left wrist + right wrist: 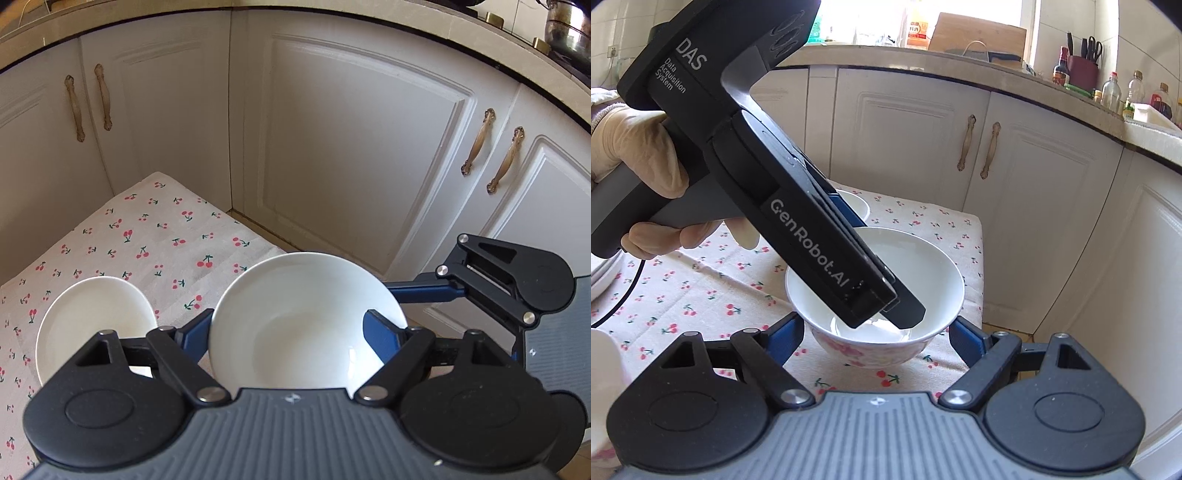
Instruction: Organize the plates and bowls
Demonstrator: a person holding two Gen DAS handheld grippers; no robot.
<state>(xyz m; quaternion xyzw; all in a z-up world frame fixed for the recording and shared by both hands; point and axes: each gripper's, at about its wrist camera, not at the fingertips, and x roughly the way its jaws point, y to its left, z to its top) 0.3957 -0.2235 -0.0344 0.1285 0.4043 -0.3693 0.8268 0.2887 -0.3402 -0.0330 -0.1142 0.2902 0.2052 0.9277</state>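
Observation:
A white bowl (pixel 295 325) with pink flowers on its outside (pixel 923 266) sits at the right end of the cherry-print tablecloth (pixel 147 236). My left gripper (pixel 288 321) spans it, with the left finger against the outer wall and the right finger at the right rim. In the right wrist view a gloved hand (pixel 639 147) holds the left gripper (pixel 901 314), which slants down over the bowl. My right gripper (pixel 875 328) flanks the bowl's lower wall, both blue pads touching it. I cannot tell whether the base rests on the cloth. A smaller white dish (pixel 96 317) lies further left.
White cabinet doors (pixel 351 147) with brass handles (pixel 476 144) stand close behind and to the right of the table. A counter above carries a steel pot (pixel 565 29) and bottles (pixel 1112 92). Stacked plates (pixel 602 273) and a black cable (pixel 624 295) lie at the table's left.

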